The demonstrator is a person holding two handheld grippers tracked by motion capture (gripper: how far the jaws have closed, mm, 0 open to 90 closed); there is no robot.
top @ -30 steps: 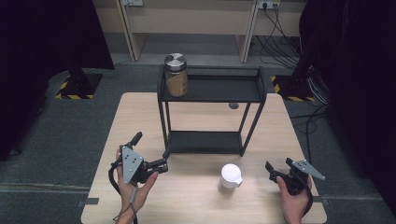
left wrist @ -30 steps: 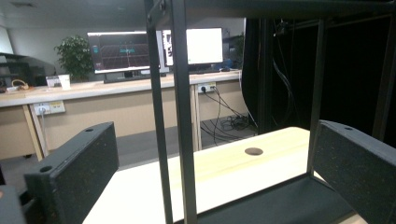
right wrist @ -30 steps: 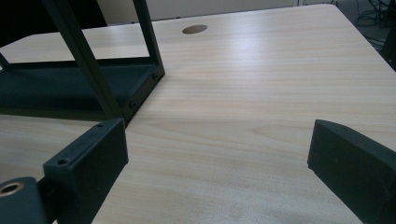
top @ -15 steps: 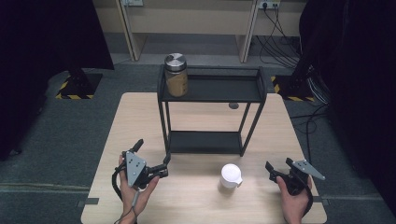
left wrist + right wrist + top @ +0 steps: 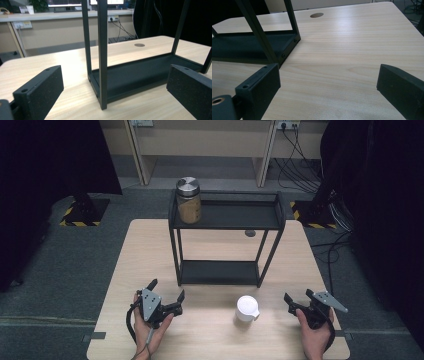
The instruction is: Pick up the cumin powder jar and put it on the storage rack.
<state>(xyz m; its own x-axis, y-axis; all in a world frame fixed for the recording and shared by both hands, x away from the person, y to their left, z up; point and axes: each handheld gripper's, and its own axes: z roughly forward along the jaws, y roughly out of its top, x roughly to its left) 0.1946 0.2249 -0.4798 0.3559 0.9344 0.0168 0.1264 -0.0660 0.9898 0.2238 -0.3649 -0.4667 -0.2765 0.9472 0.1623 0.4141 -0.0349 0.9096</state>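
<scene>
**Both grippers wait open at the near edge, cup untouched**

Pale wood table (image 5: 150, 250) on a grey floor, seen from above. Near its front edge, a little right of centre, stands a small white cup (image 5: 246, 308), upright, with a short spout or handle on its right side. It sits on the bare wood, just in front of a black two-tier rack (image 5: 227, 215).

To the right of the cup, apart from it, a hand holds the right gripper (image 5: 296, 304) low over the table. Its jaws are spread wide with nothing between them; its own view looks past them to bare wood and the rack's near right leg. To the left of the cup, somewhat farther off, the left gripper (image 5: 166, 293) rests in the other hand, jaws likewise parted and empty, aimed at the rack's front left leg and lower shelf (image 5: 140, 72).

On the rack's top shelf, at its left end, stands a glass jar (image 5: 188, 200) with a metal lid, filled with something tan.

Nothing is gripped or lifted, so the work looks to be at its very start: reaching, grasping and any moving of the cup all remain.
</scene>
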